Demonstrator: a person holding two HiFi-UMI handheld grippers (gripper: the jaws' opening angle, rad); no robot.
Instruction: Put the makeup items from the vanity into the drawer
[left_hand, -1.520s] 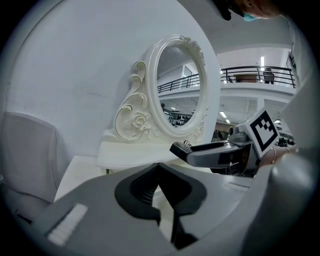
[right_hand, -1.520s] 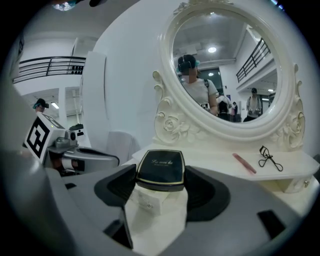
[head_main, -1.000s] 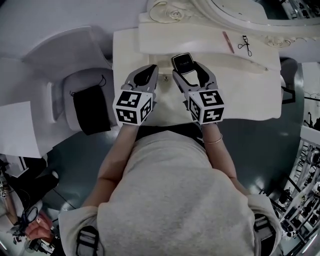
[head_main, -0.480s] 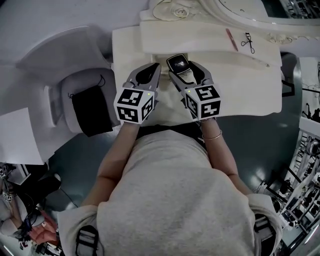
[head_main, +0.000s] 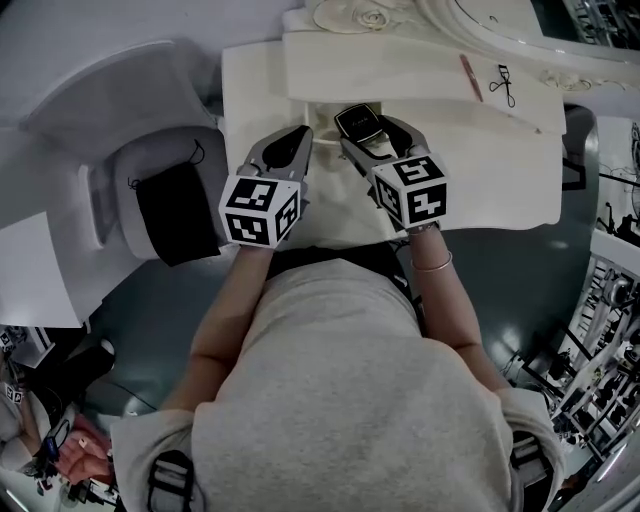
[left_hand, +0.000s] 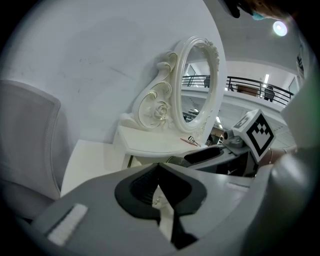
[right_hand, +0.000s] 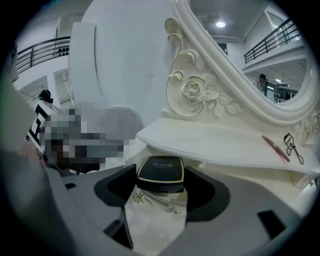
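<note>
My right gripper (head_main: 362, 130) (right_hand: 160, 181) is shut on a black compact (head_main: 360, 122) (right_hand: 160, 172) with a gold rim, held level just in front of the vanity's raised shelf (head_main: 400, 70) (right_hand: 215, 142). Under the compact a small gold drawer handle (right_hand: 140, 198) shows on a cream surface. A pink pencil (head_main: 470, 77) (right_hand: 275, 148) and a black eyelash curler (head_main: 503, 82) (right_hand: 294, 146) lie on the shelf at the right. My left gripper (head_main: 290, 150) (left_hand: 159, 167) hovers beside the right one over the vanity top (head_main: 480, 190), its jaws shut with nothing between them.
An ornate white mirror frame (right_hand: 192, 92) (left_hand: 200, 85) rises behind the shelf. A white chair (head_main: 140, 170) with a black item (head_main: 175, 215) on it stands left of the vanity. Racks of small goods (head_main: 600, 330) line the right side.
Both grippers keep almost the same places over the vanity. The right one still holds the compact; the left gripper has drifted slightly left.
</note>
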